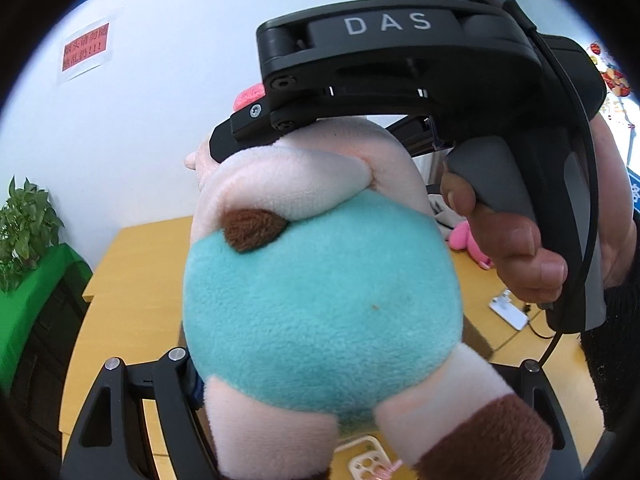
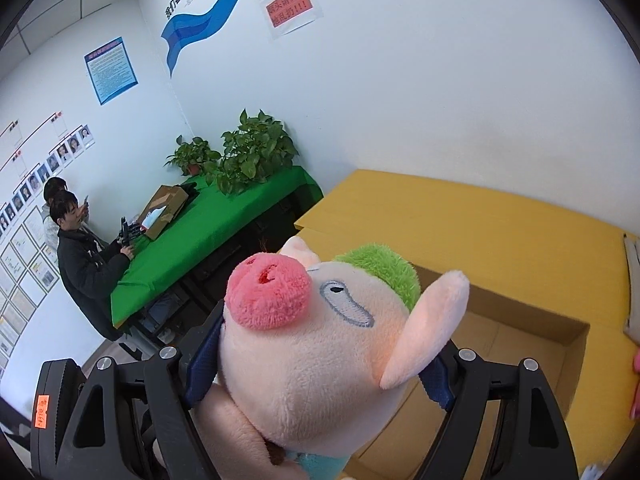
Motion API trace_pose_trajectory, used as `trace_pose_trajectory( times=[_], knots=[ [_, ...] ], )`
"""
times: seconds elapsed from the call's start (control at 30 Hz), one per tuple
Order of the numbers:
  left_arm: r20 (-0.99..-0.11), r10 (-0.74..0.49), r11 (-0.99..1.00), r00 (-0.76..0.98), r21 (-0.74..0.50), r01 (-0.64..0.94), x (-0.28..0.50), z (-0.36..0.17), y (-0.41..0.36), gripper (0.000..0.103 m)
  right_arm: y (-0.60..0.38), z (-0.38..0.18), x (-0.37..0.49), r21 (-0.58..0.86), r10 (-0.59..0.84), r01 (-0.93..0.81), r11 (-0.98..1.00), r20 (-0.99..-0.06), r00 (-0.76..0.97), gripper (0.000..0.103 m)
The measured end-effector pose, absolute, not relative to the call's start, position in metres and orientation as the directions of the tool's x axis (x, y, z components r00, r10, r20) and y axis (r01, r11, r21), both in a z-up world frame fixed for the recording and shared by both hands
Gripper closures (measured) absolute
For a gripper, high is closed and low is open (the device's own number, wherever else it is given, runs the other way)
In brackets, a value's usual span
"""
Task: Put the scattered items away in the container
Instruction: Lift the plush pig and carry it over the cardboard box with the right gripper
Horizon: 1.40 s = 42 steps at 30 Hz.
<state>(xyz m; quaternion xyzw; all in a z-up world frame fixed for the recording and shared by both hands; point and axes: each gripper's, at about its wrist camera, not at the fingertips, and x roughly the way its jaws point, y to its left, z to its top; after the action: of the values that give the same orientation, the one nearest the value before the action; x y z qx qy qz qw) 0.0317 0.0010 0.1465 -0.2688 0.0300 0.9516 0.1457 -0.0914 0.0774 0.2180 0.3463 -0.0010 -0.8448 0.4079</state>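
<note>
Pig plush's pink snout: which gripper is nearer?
Right. The right gripper clamps the pig plush by the head, just behind the snout. The left gripper holds the teal body near the legs, farther off.

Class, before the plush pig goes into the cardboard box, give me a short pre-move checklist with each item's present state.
1. Right tongs clamped on the pink plush pig's head: ok.
2. Left tongs clamped on its teal body: ok.
3. Pig lifted off the yellow table: ok.
4. Open brown cardboard box in view below: ok.
5. Box has room: cannot tell.
</note>
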Motion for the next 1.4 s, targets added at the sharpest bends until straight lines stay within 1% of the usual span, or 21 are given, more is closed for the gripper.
trace_pose_trajectory(
  times=[0.2,0.27,0.5,0.7,0.9,1.07,1.3,1.37,1.4],
  knots=[
    [-0.539,0.227,-0.965,-0.811,-0.011,-0.263,-0.01,0.141,-0.013,0.024,0.055,0.21,-0.141,0.315,-0.712,0.697,-0.644,-0.581,-0.395,0.017],
    [-0.546,0.215,-0.967,-0.81,-0.005,-0.254,-0.013,0.136,-0.012,0.024,0.051,0.203,-0.156,0.33,-0.72,0.697,-0.637,-0.578,-0.384,0.017],
    [-0.596,0.179,-0.974,-0.783,0.004,-0.226,-0.044,0.116,-0.021,0.024,0.039,0.168,-0.194,0.369,-0.736,0.699,-0.613,-0.59,-0.333,0.017],
    [-0.636,0.194,-0.972,-0.747,-0.022,-0.234,-0.064,0.09,-0.029,0.024,0.032,0.135,-0.225,0.395,-0.724,0.674,-0.624,-0.616,-0.309,0.017],
    [-0.71,0.199,-0.973,-0.675,-0.059,-0.225,-0.106,0.044,-0.043,0.024,0.019,0.086,-0.262,0.444,-0.717,0.636,-0.631,-0.646,-0.261,0.017],
    [-0.777,0.196,-0.977,-0.599,-0.099,-0.191,-0.133,0.01,-0.053,0.024,0.005,0.035,-0.294,0.496,-0.729,0.607,-0.621,-0.649,-0.216,0.017],
    [-0.855,0.161,-0.985,-0.493,-0.106,-0.136,-0.158,-0.035,-0.065,0.024,-0.013,-0.026,-0.323,0.565,-0.747,0.553,-0.612,-0.642,-0.171,0.017],
    [-0.862,0.089,-0.991,-0.498,-0.029,-0.128,-0.157,-0.04,-0.061,0.024,-0.019,-0.04,-0.328,0.595,-0.761,0.533,-0.602,-0.63,-0.156,0.017],
    [-0.863,0.08,-0.992,-0.499,-0.018,-0.127,-0.156,-0.041,-0.06,0.024,-0.021,-0.043,-0.33,0.607,-0.768,0.526,-0.596,-0.623,-0.151,0.017]
  ],
)
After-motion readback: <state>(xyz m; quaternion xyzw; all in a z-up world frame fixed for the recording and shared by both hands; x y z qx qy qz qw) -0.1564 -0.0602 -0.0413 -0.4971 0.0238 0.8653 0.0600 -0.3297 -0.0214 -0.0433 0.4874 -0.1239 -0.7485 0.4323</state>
